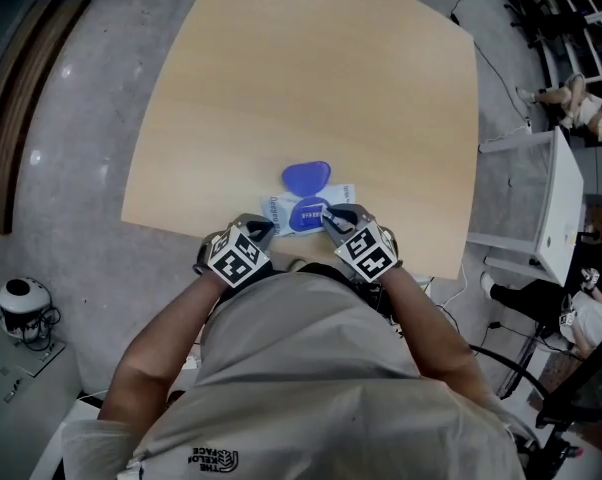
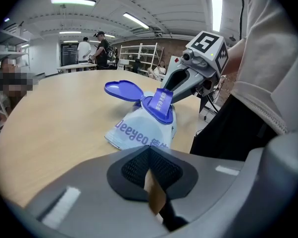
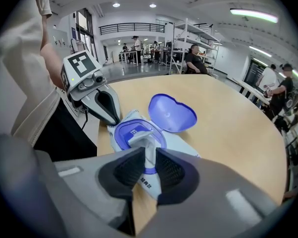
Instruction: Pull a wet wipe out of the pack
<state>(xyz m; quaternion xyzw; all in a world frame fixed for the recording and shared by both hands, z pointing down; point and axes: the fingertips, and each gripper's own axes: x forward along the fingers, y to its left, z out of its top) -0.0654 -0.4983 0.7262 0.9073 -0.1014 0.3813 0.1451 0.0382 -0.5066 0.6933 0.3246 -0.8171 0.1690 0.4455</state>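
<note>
A white wet wipe pack (image 1: 281,209) with blue print lies near the table's front edge, its blue heart-shaped lid (image 1: 306,177) flipped open away from me. My right gripper (image 1: 333,218) is shut on a blue-printed seal sticker (image 3: 149,155) that stands up from the pack's round blue opening (image 3: 126,133). The left gripper view shows that sticker (image 2: 162,102) pinched above the pack (image 2: 139,130). My left gripper (image 1: 262,230) is shut with nothing in it, its tip (image 3: 114,119) at the pack's near left corner; whether it touches is unclear.
The pale wooden table (image 1: 311,78) stretches away beyond the pack. A white cabinet (image 1: 558,203) stands off its right side, a small white device (image 1: 21,298) on the floor at left. People and shelving (image 3: 188,38) are far behind.
</note>
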